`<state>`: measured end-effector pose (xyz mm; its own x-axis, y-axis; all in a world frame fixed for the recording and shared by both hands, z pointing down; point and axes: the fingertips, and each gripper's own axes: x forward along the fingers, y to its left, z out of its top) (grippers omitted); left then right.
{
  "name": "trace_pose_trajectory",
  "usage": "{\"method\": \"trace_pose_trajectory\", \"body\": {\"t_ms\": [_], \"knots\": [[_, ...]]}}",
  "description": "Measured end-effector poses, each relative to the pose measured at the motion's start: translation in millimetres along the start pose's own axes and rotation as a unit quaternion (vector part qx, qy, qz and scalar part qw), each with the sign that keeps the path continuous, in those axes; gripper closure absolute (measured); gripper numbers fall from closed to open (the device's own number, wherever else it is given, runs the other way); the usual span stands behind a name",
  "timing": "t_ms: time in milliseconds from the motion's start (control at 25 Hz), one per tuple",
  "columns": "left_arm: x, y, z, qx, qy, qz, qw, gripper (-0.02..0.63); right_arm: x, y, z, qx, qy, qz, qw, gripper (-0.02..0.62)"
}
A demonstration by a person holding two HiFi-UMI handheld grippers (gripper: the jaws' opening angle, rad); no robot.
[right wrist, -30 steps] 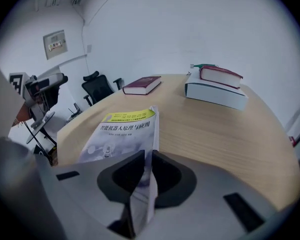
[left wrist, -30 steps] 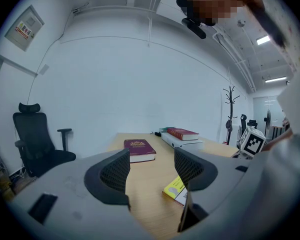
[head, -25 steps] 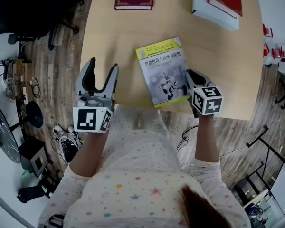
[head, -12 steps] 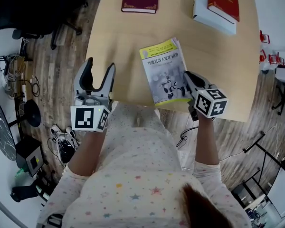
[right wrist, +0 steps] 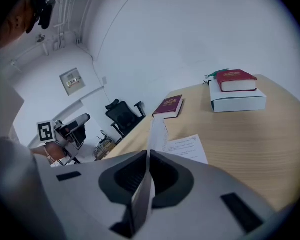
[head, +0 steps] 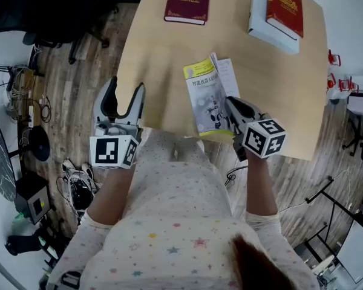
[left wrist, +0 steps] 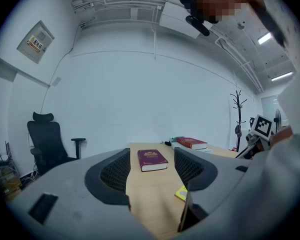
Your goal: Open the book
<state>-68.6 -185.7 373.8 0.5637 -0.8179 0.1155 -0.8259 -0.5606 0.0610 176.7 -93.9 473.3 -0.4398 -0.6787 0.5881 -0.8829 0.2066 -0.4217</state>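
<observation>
Right hand-held gripper pinching the lifted cover of the book, left hand-held gripper spread, empty, at table edge

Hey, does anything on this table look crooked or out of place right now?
Only the yellow-and-grey book: it lies skewed close to the table's near edge, its cover raised and pinched in the right tool. Nothing looks spilled or damaged.

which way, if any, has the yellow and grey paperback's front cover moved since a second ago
Yes. The front cover has swung up and left, off the white page lying flat on the light wooden table.
</observation>
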Motion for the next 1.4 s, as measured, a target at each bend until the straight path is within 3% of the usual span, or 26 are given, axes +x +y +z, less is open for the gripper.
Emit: {"method": "trace_pose_trajectory", "body": {"t_ms": [760, 960, 1120, 1280, 1400], "knots": [[-39.4, 33.4, 2.0, -0.009, -0.013, 0.049, 0.9987, 0.335, 27.5, 93.4, -7.2, -0.034, 0.022, 0.086, 0.995, 0.589], [-51.9, 44.5, -0.5, -0.012, -0.013, 0.069, 0.9975, 0.335, 43.5, 100.7, -16.8, -0.057, 0.036, 0.083, 0.994, 0.595], [-58.4, 50.6, -0.6, -0.012, -0.012, 0.078, 0.9968, 0.336, 53.5, 103.1, -18.1, -0.045, 0.043, 0.098, 0.993, 0.595], [-64.6, 59.2, -2.4, -0.014, -0.011, 0.093, 0.9955, 0.336, 65.9, 115.2, -21.5, -0.07, 0.057, 0.113, 0.989, 0.595], [-67.0, 60.6, -3.7, -0.017, -0.01, 0.099, 0.9949, 0.336, 74.9, 114.0, -28.4, -0.055, 0.065, 0.125, 0.989, 0.595]]}}
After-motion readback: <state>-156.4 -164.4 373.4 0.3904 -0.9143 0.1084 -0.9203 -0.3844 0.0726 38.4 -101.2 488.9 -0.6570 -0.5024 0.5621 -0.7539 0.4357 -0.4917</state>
